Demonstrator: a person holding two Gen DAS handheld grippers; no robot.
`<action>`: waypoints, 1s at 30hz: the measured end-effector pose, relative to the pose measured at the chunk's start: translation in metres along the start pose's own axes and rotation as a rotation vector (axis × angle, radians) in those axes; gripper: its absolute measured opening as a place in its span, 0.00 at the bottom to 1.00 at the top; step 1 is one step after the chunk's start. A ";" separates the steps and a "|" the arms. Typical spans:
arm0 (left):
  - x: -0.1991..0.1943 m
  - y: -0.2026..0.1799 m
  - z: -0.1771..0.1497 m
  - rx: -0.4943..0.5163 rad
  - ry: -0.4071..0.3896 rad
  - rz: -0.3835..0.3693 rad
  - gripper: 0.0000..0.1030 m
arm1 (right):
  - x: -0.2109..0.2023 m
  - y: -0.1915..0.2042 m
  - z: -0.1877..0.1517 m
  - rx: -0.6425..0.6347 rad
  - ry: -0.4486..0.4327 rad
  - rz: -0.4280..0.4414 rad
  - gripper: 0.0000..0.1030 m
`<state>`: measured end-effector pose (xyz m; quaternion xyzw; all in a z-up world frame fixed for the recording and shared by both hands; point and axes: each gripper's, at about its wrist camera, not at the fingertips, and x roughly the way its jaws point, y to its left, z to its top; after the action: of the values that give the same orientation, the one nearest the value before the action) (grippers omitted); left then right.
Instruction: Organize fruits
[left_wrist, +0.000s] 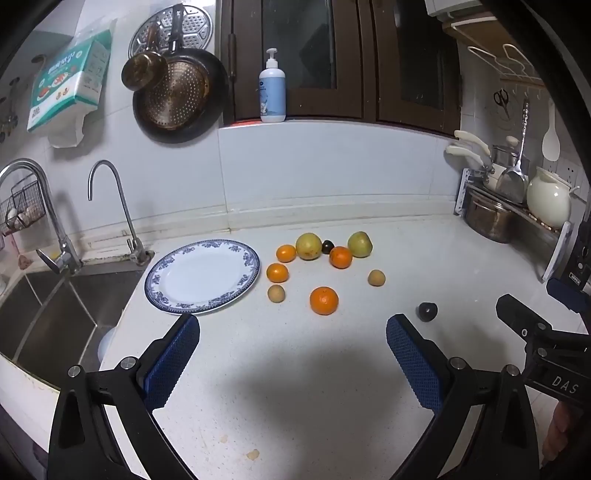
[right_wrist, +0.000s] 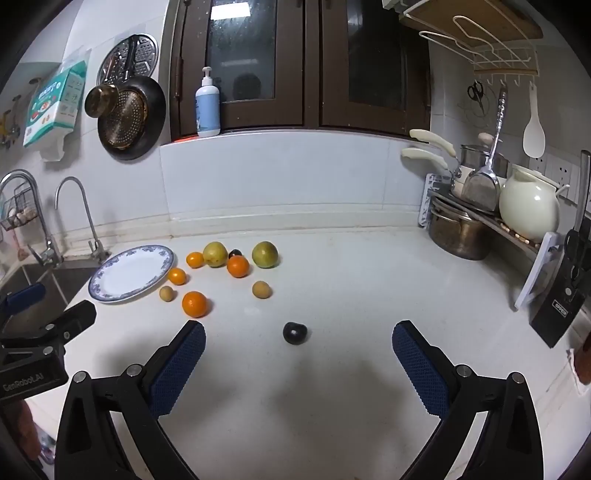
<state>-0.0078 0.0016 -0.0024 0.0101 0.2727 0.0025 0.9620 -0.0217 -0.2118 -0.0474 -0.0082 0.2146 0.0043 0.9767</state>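
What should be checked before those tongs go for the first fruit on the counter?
1. Left tongs open and holding nothing: ok.
2. Right tongs open and holding nothing: ok.
3. Blue-rimmed plate bare, with room for fruit: ok.
4. Fruit all loose on the counter, none on the plate yet: ok. The nearest orange stands apart from the others.
5. The dark fruit lies alone just ahead of the right tongs, nothing blocking it: ok.
6. Whether the fruits are firm enough to squeeze: cannot tell.
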 end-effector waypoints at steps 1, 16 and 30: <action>0.000 0.000 0.000 0.000 -0.002 0.000 1.00 | 0.000 0.001 0.000 0.000 -0.001 -0.001 0.99; -0.001 0.002 0.003 0.004 -0.004 0.006 1.00 | 0.000 0.003 0.002 0.000 0.004 -0.003 0.99; -0.002 0.002 0.004 0.008 -0.019 0.014 1.00 | 0.001 0.004 0.004 -0.002 0.003 0.000 0.99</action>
<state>-0.0075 0.0034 0.0018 0.0161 0.2635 0.0078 0.9645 -0.0191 -0.2081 -0.0446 -0.0093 0.2162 0.0048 0.9763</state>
